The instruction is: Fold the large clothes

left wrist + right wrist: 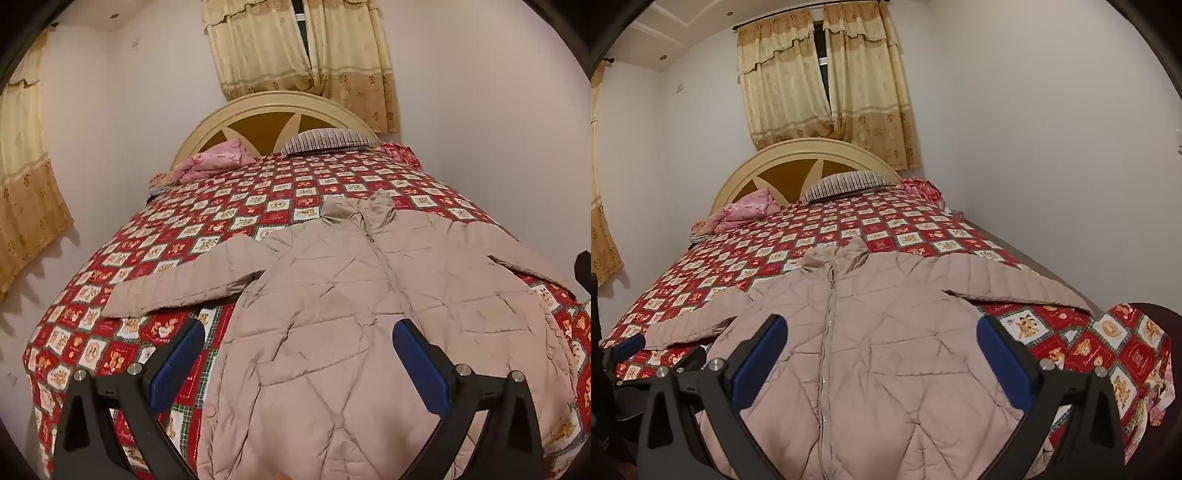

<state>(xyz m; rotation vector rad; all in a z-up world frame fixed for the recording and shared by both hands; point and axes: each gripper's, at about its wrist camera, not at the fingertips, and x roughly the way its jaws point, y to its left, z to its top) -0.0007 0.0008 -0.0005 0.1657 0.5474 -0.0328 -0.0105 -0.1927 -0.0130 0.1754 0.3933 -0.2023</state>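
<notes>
— White walls, yellow patterned curtains [306, 55], and a bed [236, 206] under a red checked bedspread with a rounded cream headboard [273, 114]. That is the left wrist view. What lies on the bed?

— One quilted beige jacket [332, 314], spread flat and front side up at the near end, zip closed, collar toward the headboard. Its one sleeve [177, 284] stretches out to the left across the bedspread. At the head end are a crumpled pink blanket [218, 158] and a striped pillow [325, 140].

— And the left claw [299, 358]?

— Spread wide, nothing between its blue pads [173, 365]. It hangs over the jacket's lower left part, one finger above the bedspread, the other above the jacket. I cannot tell whether it touches the cloth.

— Now the right wrist view.

— Same room and bed. The jacket's other sleeve [1008, 280] runs out to the right, close to the bed's edge. The right claw [882, 354] is also spread wide and empty, both fingers over the jacket's body with the zip [827, 332] just right of the left finger. The left claw shows at the far left edge, near the end of the first sleeve.
</notes>
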